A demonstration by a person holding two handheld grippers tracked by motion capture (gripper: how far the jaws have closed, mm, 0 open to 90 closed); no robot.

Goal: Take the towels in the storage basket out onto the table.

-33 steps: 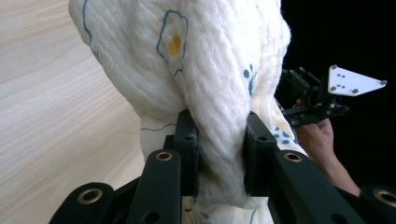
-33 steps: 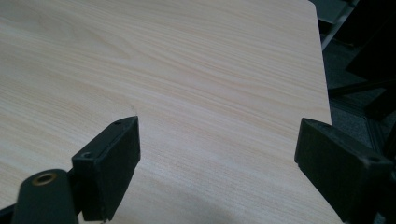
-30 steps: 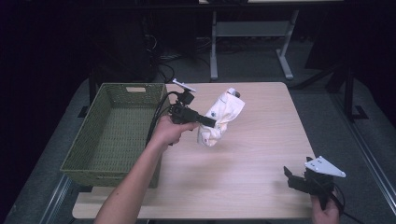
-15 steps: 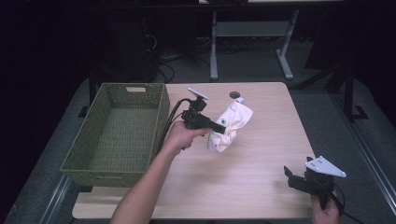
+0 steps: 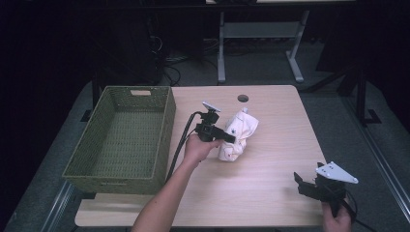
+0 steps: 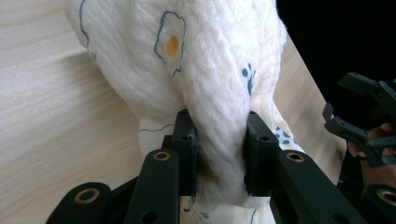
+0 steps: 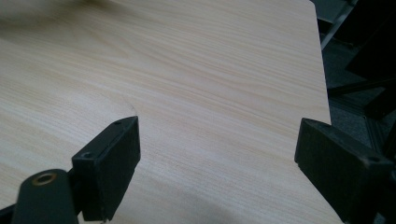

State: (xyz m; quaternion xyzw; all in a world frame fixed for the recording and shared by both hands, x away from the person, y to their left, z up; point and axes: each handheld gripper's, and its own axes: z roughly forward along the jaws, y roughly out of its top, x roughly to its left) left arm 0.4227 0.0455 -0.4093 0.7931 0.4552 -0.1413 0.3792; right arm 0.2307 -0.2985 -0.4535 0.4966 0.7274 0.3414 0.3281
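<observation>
Two tools — left tool pinching the white cloth bunched between its jaws, right tool spread wide over bare table.

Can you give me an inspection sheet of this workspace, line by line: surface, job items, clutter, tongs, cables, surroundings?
Surface: light wood table, with a round hole near its far edge.
Job's things: white printed cloth bunched at mid-table; green woven basket at the table's left, nothing seen inside.
Clutter: nothing seen.
Tongs: left tongs shut on the cloth, fabric pinched between the jaws; right tongs open over bare wood near the table's near right corner, holding nothing.
Cables: black cable trails from the left tongs beside the basket.
Surroundings: dark room, grey metal frame behind the table.
</observation>
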